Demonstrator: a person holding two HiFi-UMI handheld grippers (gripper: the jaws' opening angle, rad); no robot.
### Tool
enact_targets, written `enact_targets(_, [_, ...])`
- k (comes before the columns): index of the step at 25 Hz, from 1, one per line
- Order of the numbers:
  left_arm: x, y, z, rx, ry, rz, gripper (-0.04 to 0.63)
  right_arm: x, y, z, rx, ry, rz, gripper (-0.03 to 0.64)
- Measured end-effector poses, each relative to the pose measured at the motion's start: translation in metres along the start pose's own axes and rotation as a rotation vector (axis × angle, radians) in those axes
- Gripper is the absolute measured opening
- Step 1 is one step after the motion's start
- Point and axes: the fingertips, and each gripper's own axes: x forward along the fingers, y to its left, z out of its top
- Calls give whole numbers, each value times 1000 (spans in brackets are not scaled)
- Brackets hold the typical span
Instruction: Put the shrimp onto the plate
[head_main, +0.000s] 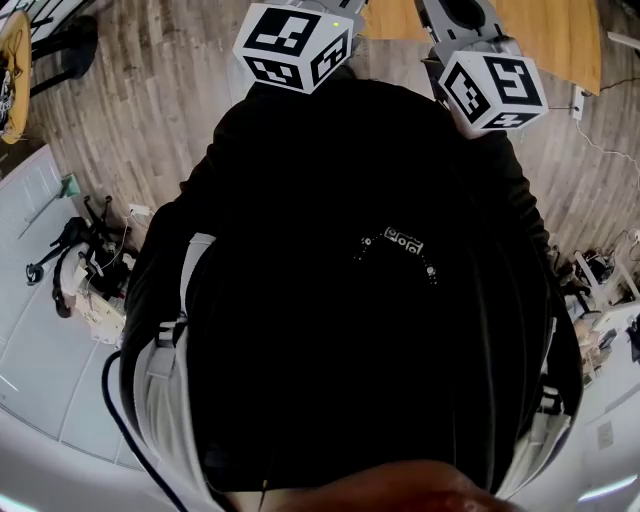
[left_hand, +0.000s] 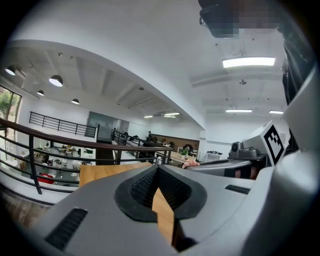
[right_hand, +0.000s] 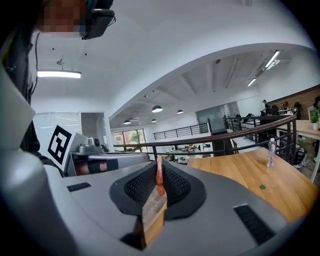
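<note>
Head view: only the two marker cubes show, one at the left (head_main: 295, 45) and one at the right (head_main: 492, 90), side by side beyond the person's dark torso (head_main: 360, 300). The jaws and the task's things lie out of sight past them.

Left gripper view: the left gripper (left_hand: 158, 171) is closed, its tips meet and nothing is between them. It points about level over a wooden table (left_hand: 100, 172). No plate is in sight.

Right gripper view: the right gripper (right_hand: 160, 167) is clamped on the shrimp (right_hand: 159, 182), a thin orange strip. Its long axis runs upright along the seam of the jaws, and its end pokes just above the tips. The table spreads ahead and to the right, carrying a bottle (right_hand: 270, 152) and a green speck (right_hand: 262, 187). No plate is in sight here either. This hand carries the load, so it likely must tip downward to find the plate.
</note>
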Motion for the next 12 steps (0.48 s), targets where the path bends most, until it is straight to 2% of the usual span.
enact_targets(4, [13,26,4,-3,26,-50,-2,34,4,10,-10,7,6,46])
enact_targets(8, [28,47,8,33,60,-95,-2,64,5,20,-40,23,80,46])
enact_targets(12, [33,74,17,57,51,-104,-2,89,-5,30,-55,37,48,46])
